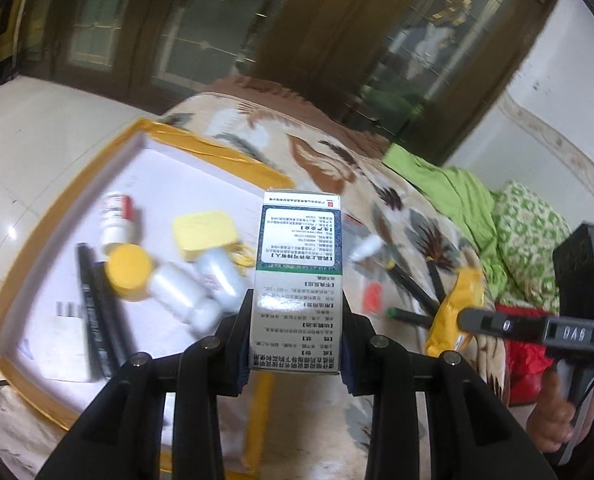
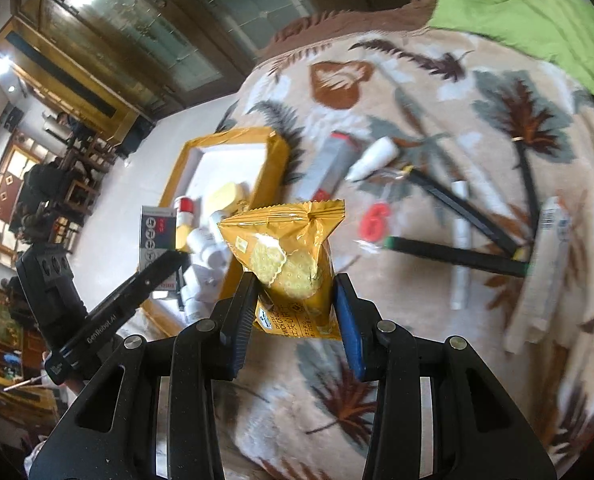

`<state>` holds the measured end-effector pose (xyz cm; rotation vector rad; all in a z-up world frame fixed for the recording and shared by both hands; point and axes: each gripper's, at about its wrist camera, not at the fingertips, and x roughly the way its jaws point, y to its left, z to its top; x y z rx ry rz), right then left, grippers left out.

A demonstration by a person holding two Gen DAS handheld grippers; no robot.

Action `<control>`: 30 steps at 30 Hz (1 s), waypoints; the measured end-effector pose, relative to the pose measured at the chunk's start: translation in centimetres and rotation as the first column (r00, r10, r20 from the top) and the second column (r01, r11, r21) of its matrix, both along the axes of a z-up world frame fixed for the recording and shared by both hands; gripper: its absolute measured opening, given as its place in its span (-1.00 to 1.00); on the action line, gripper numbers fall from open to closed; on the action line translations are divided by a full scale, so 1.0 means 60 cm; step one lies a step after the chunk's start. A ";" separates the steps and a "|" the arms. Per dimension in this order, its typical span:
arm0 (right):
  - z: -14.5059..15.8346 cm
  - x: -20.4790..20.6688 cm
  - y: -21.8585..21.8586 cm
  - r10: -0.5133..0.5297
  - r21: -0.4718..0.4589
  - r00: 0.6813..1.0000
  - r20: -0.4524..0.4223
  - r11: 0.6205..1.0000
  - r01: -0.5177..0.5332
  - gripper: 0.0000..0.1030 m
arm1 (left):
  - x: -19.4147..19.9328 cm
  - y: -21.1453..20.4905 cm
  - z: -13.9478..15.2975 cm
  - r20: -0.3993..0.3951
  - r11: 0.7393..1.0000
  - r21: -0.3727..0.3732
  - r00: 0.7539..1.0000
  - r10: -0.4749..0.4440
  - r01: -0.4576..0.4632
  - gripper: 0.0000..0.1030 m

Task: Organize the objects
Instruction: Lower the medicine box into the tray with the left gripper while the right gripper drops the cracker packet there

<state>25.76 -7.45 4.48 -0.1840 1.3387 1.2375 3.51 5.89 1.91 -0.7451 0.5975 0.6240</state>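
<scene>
- The left gripper [image 1: 297, 332] is pinching a printed medicine box [image 1: 299, 276] upright between its pads, carrying it above the yellow-rimmed tray [image 1: 213, 148].
- The right gripper [image 2: 295, 312] is clamping a yellow cracker packet [image 2: 293, 264], hanging over the patterned blanket [image 2: 417, 88].
- Both loads seem to be heading for the tray; next, each needs lowering into free space.
- Bottles [image 1: 189, 284] and a yellow-capped jar [image 1: 129, 270] are crowding the tray floor ahead of the left fingers; pens [image 2: 457, 254] are lying beyond the right ones.

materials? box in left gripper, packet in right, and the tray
Medicine box: printed cardboard, slightly glossy, with crisp folded edges. Snack packet: shiny yellow plastic film, crinkled, with a serrated seal. Tray: probably a cardboard lid, white inside, its rim wrapped in wrinkled glossy yellow tape.
</scene>
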 end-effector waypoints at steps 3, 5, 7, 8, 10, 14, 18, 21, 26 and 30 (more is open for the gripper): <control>-0.019 -0.023 0.031 0.026 0.008 0.999 -0.036 1.000 -0.025 -0.25 | -0.030 0.026 -0.005 -0.001 0.998 -0.019 0.998 0.060 -0.060 -0.34; -0.029 -0.036 0.049 0.040 0.012 0.997 -0.061 0.999 -0.040 -0.25 | -0.055 0.049 -0.011 -0.004 0.994 -0.036 0.994 0.106 -0.106 -0.34; -0.039 -0.054 0.072 0.070 0.016 0.994 -0.079 0.997 -0.069 -0.25 | -0.072 0.066 -0.015 -0.024 0.990 -0.029 0.990 0.140 -0.141 -0.34; -0.042 -0.064 0.083 0.083 0.018 0.993 -0.082 0.996 -0.082 -0.25 | -0.081 0.075 -0.018 -0.030 0.987 -0.031 0.988 0.154 -0.155 -0.34; -0.048 -0.080 0.102 0.109 0.023 0.990 -0.094 0.994 -0.107 -0.25 | -0.096 0.084 -0.021 -0.024 0.984 -0.045 0.985 0.172 -0.173 -0.34; -0.054 -0.099 0.132 0.141 0.022 0.986 -0.092 0.990 -0.140 -0.25 | -0.106 0.098 -0.034 -0.035 0.978 -0.078 0.981 0.189 -0.191 -0.34; -0.045 -0.092 0.147 0.152 0.027 0.985 -0.081 0.988 -0.150 -0.25 | -0.089 0.096 -0.048 -0.085 0.983 -0.096 0.985 0.150 -0.158 -0.34; -0.031 -0.087 0.172 0.194 0.003 0.981 -0.031 0.981 -0.194 -0.25 | -0.069 0.087 -0.054 -0.140 0.990 -0.078 0.984 0.110 -0.122 -0.33; -0.009 -0.104 0.219 0.325 -0.057 0.944 0.063 0.945 -0.322 -0.25 | -0.066 0.089 -0.063 -0.162 0.990 -0.095 0.983 0.089 -0.105 -0.34; -0.006 -0.115 0.247 0.400 -0.105 0.907 0.131 0.915 -0.389 -0.25 | -0.055 0.091 -0.074 -0.194 0.990 -0.108 0.979 0.066 -0.088 -0.33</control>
